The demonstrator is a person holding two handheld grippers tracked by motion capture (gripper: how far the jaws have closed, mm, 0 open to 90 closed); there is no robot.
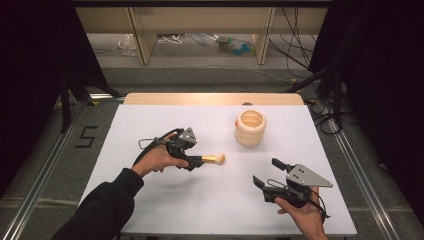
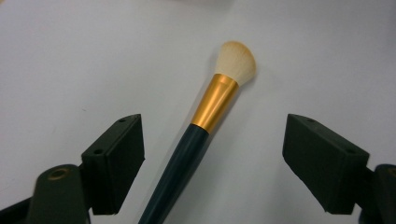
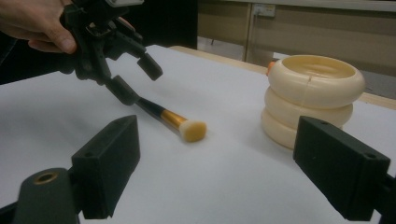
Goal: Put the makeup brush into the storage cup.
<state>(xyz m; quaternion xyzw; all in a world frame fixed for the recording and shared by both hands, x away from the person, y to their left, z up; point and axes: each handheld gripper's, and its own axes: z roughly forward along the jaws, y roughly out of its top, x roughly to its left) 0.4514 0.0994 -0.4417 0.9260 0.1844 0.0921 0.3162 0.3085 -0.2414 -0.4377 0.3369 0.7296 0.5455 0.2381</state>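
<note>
Left gripper (image 1: 194, 162) held low over makeup brush (image 2: 205, 116), jaws spread wide either side of the dark handle, neither touching it. Brush lay flat on white table (image 1: 200, 200), long axis along the gripper's reach, bristle head pointing away toward right. Ribbed cream holder (image 1: 250, 127) stood upright, well apart beyond. Right gripper (image 1: 267, 172) farther off, jaws spread, empty.

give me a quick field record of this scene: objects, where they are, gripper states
surface: white table
brush: makeup brush, dark handle, gold ferrule, cream bristles, lying on the table
holder: cream ribbed holder, upright, beyond the brush, apart from it
left gripper: left gripper open, jaws either side of the brush handle, not clamped
right gripper: right gripper open, holding nothing
</note>
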